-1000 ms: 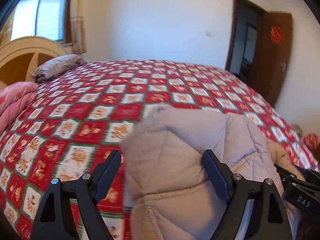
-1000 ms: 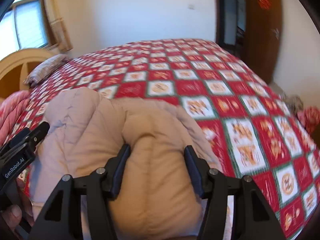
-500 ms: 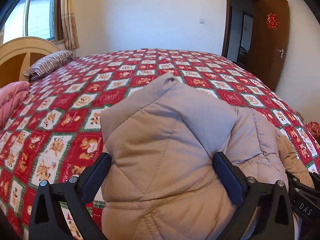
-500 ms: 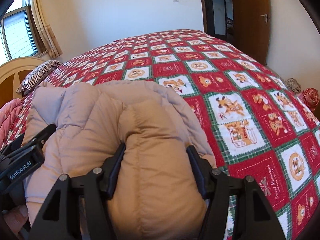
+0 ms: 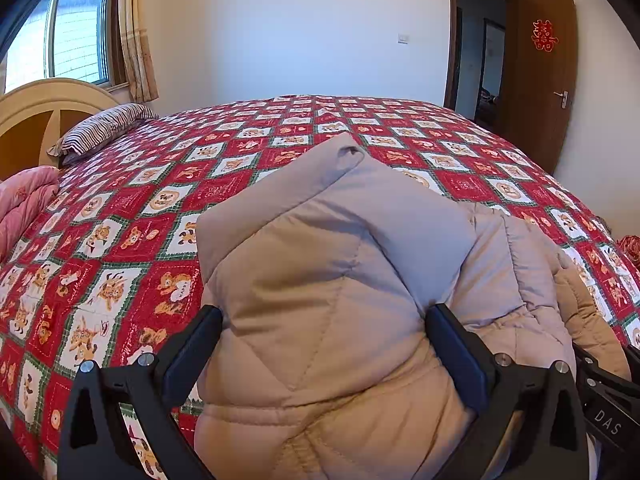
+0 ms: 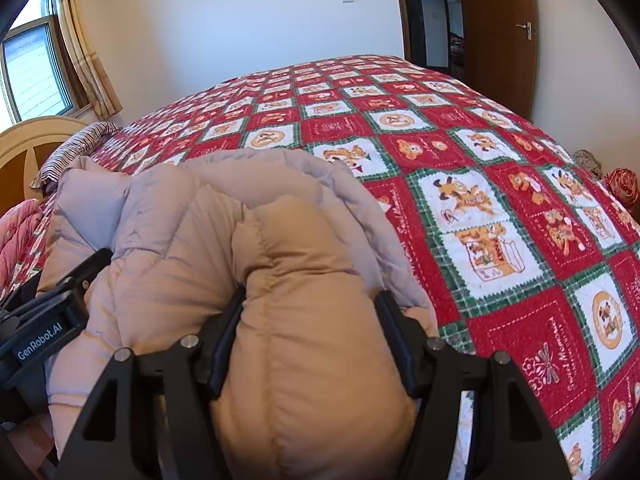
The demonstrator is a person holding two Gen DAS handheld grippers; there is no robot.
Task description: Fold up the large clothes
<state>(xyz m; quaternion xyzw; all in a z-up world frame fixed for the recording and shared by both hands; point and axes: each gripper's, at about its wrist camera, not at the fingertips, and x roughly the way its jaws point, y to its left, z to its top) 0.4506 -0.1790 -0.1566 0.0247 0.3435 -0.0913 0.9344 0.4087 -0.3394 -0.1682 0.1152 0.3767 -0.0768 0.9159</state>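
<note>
A puffy beige quilted jacket point(image 5: 320, 240) lies bunched on the red patchwork bedspread point(image 5: 120, 220) near its front edge. My left gripper point(image 5: 323, 312) stands open at full width, and a folded bulk of the jacket fills the gap between its fingers. In the right wrist view the jacket point(image 6: 280, 240) shows a thick rolled part, with my right gripper point(image 6: 311, 294) shut on it. Its pads dent the padding on both sides. The two grippers sit side by side on the same garment, left one at its left end.
The bedspread point(image 6: 480, 160) stretches far ahead and to the right. A striped pillow point(image 5: 104, 128), a pink quilt point(image 5: 24, 200) and a wooden headboard point(image 5: 40, 108) lie at the left. A brown door point(image 5: 540, 80) stands open at the back right.
Both grippers have sunk toward the bed with the jacket. The left jaws have spread wider, and the jacket now fills their gap. The right jaws stand slightly wider.
</note>
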